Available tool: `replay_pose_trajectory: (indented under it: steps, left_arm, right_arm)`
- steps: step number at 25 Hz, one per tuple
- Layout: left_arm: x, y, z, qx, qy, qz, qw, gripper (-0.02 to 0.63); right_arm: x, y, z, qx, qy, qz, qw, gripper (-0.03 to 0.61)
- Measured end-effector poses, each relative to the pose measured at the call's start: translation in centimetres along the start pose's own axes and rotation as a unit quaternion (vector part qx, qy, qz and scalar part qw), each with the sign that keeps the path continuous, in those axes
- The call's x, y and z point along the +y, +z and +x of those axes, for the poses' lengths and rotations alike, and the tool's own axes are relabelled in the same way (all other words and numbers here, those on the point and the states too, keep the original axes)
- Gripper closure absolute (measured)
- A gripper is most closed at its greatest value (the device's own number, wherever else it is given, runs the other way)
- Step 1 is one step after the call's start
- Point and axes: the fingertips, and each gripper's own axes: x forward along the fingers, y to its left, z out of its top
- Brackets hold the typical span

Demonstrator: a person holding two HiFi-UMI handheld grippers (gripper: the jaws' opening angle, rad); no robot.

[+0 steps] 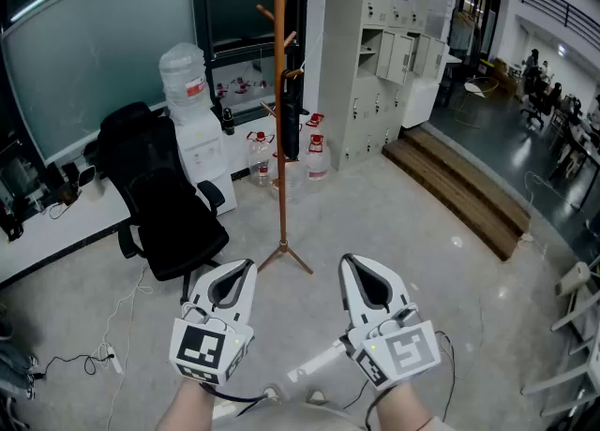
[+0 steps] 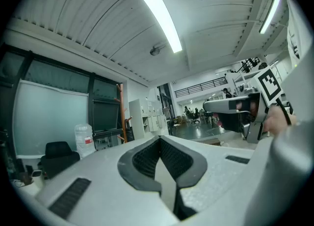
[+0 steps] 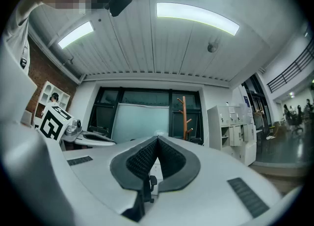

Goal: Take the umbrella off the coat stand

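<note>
Umbrella (image 1: 292,120): hung folded on stand (image 1: 280,167), far ahead of both grippers, well apart from either. Left gripper (image 1: 246,268): sat low with jaws together, gripped nothing. Right gripper (image 1: 349,260): sat beside it, jaws likewise pressed together, gripped nothing.

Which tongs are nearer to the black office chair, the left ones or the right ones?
Left. The left tongs hover just right of the black office chair in the head view; the right tongs are farther right, past the coat stand foot.
</note>
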Motion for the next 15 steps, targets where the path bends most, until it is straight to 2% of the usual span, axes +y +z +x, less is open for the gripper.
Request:
replay_pose_trajectory:
  steps: [5, 15]
  left_arm:
    - [-0.5, 0.3, 0.7, 0.002, 0.0, 0.0, 1.0, 0.606]
    - [-1.6, 0.3, 2.0, 0.006, 0.007, 0.002, 0.9999, 0.606]
  right_arm:
    - [-0.8, 0.3, 0.1, -0.016, 0.008, 0.027, 0.999, 0.574]
    - [-1.7, -0.3, 0.5, -0.007, 0.027, 0.022, 0.999, 0.573]
